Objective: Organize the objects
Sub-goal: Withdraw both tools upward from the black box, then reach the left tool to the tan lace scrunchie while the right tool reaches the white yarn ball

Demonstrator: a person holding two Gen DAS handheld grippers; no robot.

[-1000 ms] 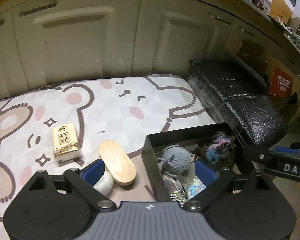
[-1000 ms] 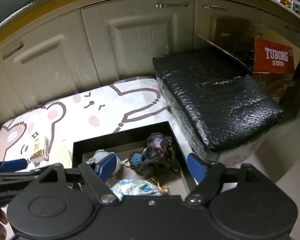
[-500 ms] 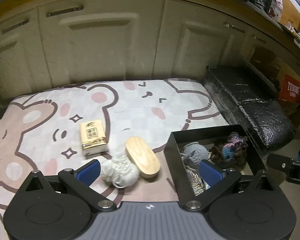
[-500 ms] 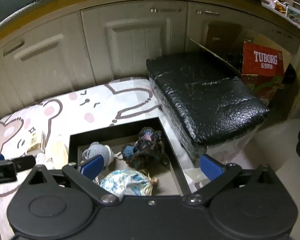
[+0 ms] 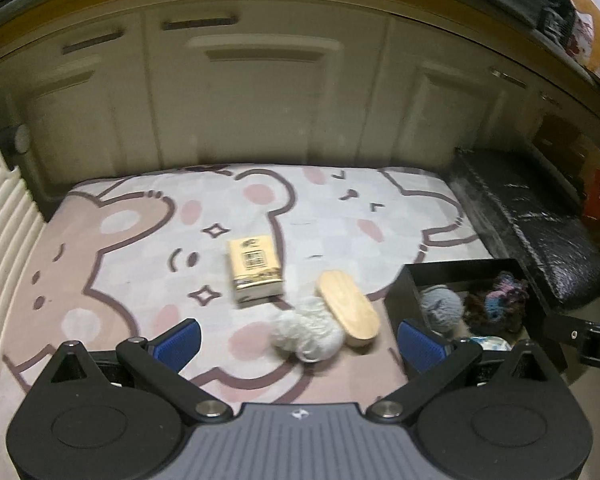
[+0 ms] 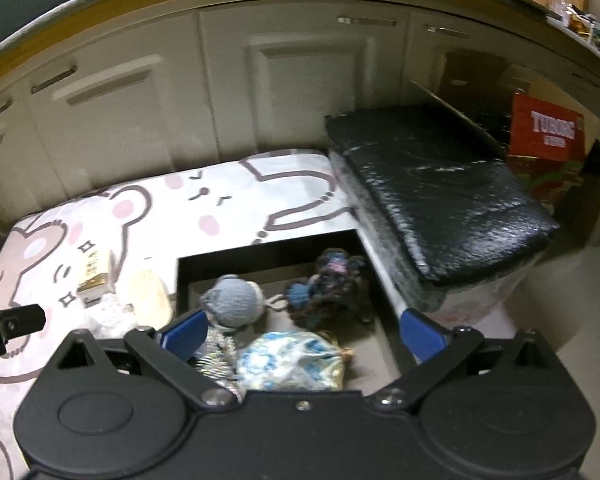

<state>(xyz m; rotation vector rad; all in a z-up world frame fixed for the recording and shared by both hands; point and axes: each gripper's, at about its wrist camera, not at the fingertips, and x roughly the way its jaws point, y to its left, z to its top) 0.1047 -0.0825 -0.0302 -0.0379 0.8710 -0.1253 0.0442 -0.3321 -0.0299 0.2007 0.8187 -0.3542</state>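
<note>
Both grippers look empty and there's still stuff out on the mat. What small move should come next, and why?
Probably lower the left gripper onto the white yarn ball. Its jaws stand open and empty, the ball lies loose on the mat just ahead between them, touching the wooden brush, and the black box sits just right of it.

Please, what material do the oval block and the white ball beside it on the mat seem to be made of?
Oval block: apparently wood, pale, smooth and matte, with faint grain lines. White ball: probably yarn or soft cord, fuzzy and looped; blur leaves the fibre unclear.
</note>
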